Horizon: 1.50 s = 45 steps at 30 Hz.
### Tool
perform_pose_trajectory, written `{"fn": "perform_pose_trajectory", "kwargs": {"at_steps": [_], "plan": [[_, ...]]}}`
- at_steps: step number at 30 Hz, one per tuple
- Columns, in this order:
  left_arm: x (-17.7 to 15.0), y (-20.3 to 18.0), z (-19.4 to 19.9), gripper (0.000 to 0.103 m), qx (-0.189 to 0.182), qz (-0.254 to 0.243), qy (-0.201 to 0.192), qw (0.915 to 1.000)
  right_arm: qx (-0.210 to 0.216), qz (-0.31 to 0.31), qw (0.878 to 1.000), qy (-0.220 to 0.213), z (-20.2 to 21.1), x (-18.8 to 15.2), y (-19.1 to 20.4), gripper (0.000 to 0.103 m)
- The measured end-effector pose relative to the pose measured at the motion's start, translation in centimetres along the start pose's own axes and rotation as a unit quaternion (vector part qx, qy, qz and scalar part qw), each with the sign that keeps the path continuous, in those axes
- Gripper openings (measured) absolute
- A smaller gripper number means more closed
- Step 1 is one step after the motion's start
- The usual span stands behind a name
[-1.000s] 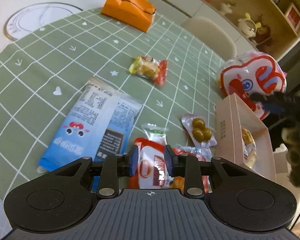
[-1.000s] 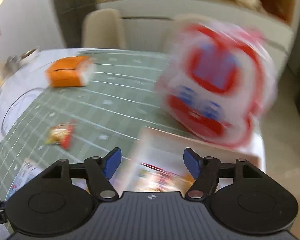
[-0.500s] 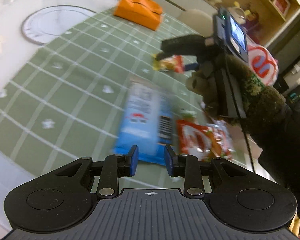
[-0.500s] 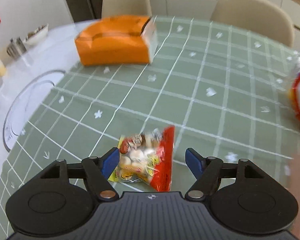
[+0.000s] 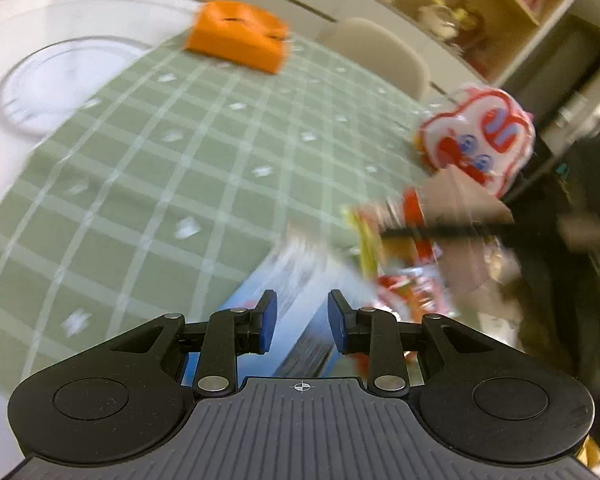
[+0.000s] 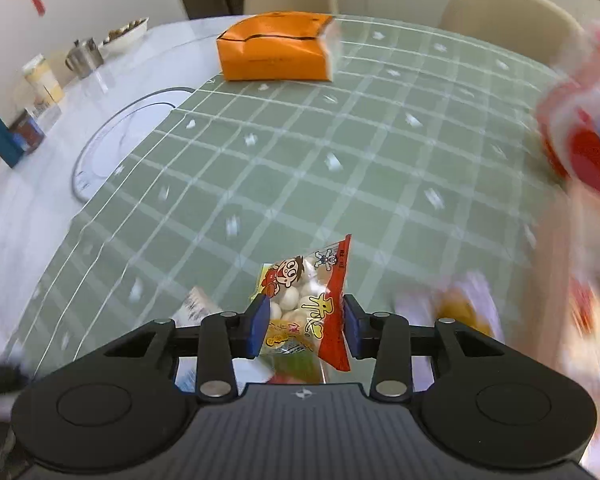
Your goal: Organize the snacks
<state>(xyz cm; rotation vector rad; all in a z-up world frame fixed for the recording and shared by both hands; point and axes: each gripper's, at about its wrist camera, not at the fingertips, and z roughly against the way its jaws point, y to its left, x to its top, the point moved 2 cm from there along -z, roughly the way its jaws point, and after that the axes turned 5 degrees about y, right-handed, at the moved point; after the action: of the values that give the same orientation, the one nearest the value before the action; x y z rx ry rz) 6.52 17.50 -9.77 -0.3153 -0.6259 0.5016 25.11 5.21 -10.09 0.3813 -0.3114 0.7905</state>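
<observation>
The right tool [image 6: 303, 326] has just been closing and now clamps the small snack packet [image 6: 306, 312] above the checked desk [image 6: 340, 128]; the left tool [image 5: 302, 322] hangs narrow, empty, over the blue packet [image 5: 296, 280]

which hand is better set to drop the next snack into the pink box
Right. The right gripper has just closed on the small snack packet, whose sides sit against both pads, with the pink box close by. The left gripper holds nothing, above the blue packet.
</observation>
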Motion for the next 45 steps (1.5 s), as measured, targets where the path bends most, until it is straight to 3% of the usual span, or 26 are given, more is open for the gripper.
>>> {"fn": "perform_pose_trajectory", "kwargs": {"at_steps": [4,8,9,12,15,16,21,25,28,30,35,38,40,43,45], "plan": [[3.0,-4.2,-3.8,0.032,-0.024,-0.057,0.012,0.9980,0.009,-0.043,0.999,-0.017,4.7,-6.2,-2.7,0.038],[6.4,-10.0,-9.7,0.032,-0.042,-0.120,0.046,0.9909,-0.025,-0.075,0.997,-0.025,7.0,-11.2,-5.6,0.035],[7.1,-11.2,-11.3,0.032,-0.037,-0.135,0.048,0.9890,-0.036,-0.082,0.996,-0.027,7.2,-12.2,-6.3,0.029],[8.1,-14.3,-15.8,0.032,0.005,-0.179,0.054,0.9823,-0.049,-0.100,0.993,-0.030,7.4,-14.6,-8.2,0.029],[7.8,-16.2,-19.3,0.032,0.040,-0.236,0.068,0.9684,-0.027,-0.109,0.993,-0.032,7.5,-16.1,-9.5,0.037],[7.4,-16.5,-19.8,0.032,0.045,-0.255,0.072,0.9632,-0.018,-0.114,0.993,-0.030,7.5,-16.3,-9.8,0.043],[4.3,-17.2,-18.0,0.031,0.039,-0.341,0.076,0.9362,-0.026,-0.124,0.990,-0.055,7.9,-16.4,-11.5,0.046],[1.3,-15.9,-15.4,0.032,0.018,-0.365,0.082,0.9272,-0.043,-0.138,0.987,-0.075,7.4,-15.0,-13.4,0.047],[-0.4,-15.0,-13.3,0.032,0.015,-0.359,0.082,0.9297,-0.038,-0.142,0.986,-0.080,6.7,-13.5,-14.2,0.047],[-1.2,-13.9,-11.7,0.031,0.018,-0.341,0.081,0.9362,-0.018,-0.138,0.987,-0.078,6.1,-12.4,-13.9,0.047],[-3.4,-11.6,-8.7,0.034,0.035,-0.308,0.092,0.9462,0.050,-0.104,0.993,-0.033,3.6,-11.4,-10.7,0.048],[-4.2,-10.1,-7.6,0.034,0.082,-0.299,0.089,0.9466,0.041,-0.050,0.998,-0.003,2.7,-12.6,-7.5,0.051],[-4.2,-9.3,-6.9,0.031,0.101,-0.273,0.083,0.9530,0.022,-0.010,1.000,-0.007,3.0,-13.9,-5.8,0.053],[-4.3,-9.2,-5.6,0.031,0.055,-0.237,0.075,0.9670,0.003,0.023,1.000,-0.005,4.2,-15.6,-4.7,0.053],[-5.0,-10.7,-5.0,0.031,0.012,-0.256,0.075,0.9638,-0.016,0.018,0.999,-0.023,5.8,-16.7,-4.9,0.053]]}}
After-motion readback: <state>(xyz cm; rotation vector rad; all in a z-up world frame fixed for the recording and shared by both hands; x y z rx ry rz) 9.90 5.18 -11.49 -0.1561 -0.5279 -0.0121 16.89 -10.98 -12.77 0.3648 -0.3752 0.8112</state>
